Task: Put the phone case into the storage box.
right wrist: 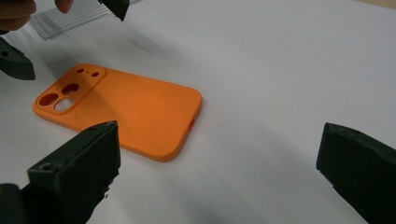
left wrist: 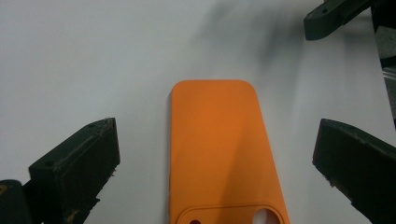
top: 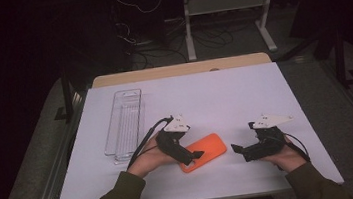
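Observation:
An orange phone case (top: 203, 151) lies back-up on the white table (top: 239, 97), near the front edge. My left gripper (top: 194, 158) hovers over its camera-cutout end, open, with one jaw on each side. In the left gripper view the case (left wrist: 219, 149) runs up between the wide-spread jaws of the left gripper (left wrist: 217, 140), untouched by them. My right gripper (top: 240, 152) is open just right of the case, pointing at it. In the right gripper view the case (right wrist: 135, 109) lies ahead and left of the right gripper (right wrist: 219, 144), whose jaws hold nothing.
A clear plastic tray (top: 124, 125) stands lengthwise on the table's left side, empty as far as I can see; one corner of the tray (right wrist: 65, 18) appears in the right gripper view. A wooden edge (top: 181, 70) borders the table's far side. Beyond it are dark floor, cables and desk legs.

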Motion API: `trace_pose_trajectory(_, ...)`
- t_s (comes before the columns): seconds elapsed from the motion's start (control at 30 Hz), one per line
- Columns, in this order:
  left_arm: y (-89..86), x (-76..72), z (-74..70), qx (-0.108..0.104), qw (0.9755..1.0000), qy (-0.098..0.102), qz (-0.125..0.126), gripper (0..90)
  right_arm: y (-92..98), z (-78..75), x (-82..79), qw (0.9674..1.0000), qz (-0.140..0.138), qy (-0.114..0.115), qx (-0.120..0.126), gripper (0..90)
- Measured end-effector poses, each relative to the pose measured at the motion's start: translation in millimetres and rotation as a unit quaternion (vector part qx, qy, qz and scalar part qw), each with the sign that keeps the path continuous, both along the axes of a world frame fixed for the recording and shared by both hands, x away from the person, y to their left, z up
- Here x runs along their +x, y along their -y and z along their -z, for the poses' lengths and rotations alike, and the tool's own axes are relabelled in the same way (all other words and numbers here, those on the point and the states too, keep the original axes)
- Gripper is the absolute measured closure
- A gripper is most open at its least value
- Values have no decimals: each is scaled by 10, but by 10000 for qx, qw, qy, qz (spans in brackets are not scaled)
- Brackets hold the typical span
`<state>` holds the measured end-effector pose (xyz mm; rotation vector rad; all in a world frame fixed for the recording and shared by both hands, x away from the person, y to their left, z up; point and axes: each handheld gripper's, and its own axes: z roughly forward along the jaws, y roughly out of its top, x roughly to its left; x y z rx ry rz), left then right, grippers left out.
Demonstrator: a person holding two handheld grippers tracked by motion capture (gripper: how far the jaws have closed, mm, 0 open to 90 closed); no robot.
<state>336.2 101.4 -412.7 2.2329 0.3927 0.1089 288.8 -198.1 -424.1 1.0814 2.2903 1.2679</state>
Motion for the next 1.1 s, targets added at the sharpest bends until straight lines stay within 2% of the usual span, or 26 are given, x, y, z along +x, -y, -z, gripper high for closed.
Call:
trace_pose_trajectory(0.1, 9, -6, 13, 118, 9999, 15, 12, 0, -1, 1, 1, 10000, -4, -1, 4, 0)
trace_pose_trajectory(0.27, 26, -17, 33, 179, 9998, 0, -53, 0, 2, 3, 2, 10000, -1, -6, 1, 0)
trace_pose_trajectory(0.43, 33, -12, 54, 391, 9992, 37, -50, 0, 0, 4, 2, 10000, -2, -6, 3, 0)
trace_pose_trajectory(0.57, 38, -16, 65, 481, 9988, 5, -80, 0, 1, 3, 2, 10000, -1, -4, 4, 0)
trace_pose_trajectory(0.6, 47, -22, 75, 430, 9990, -15, -127, 0, 2, 4, 3, 10000, -1, -5, 3, 0)
trace_pose_trajectory(0.67, 50, -21, 83, 476, 9988, -6, -118, 0, 3, 4, 4, 10000, -1, 1, 0, 0)
trace_pose_trajectory(0.7, 46, -17, 79, 563, 9984, 6, -78, 0, 2, 4, 3, 10000, -2, -6, 3, 0)
trace_pose_trajectory(0.9, 64, -20, 107, 645, 9979, -23, -78, 0, 5, 3, 2, 10000, -1, 6, -1, 0)
trace_pose_trajectory(0.97, 62, -12, 112, 784, 9969, 32, -9, 0, 5, 3, 2, 10000, -5, 6, -3, 0)
trace_pose_trajectory(1.03, 68, -15, 121, 823, 9966, -11, 1, 0, 2, 5, 2, 10000, -5, -7, 1, 0)
trace_pose_trajectory(1.1, 82, -28, 137, 775, 9970, -59, -56, 0, 1, 5, 2, 10000, -7, -5, 1, 0)
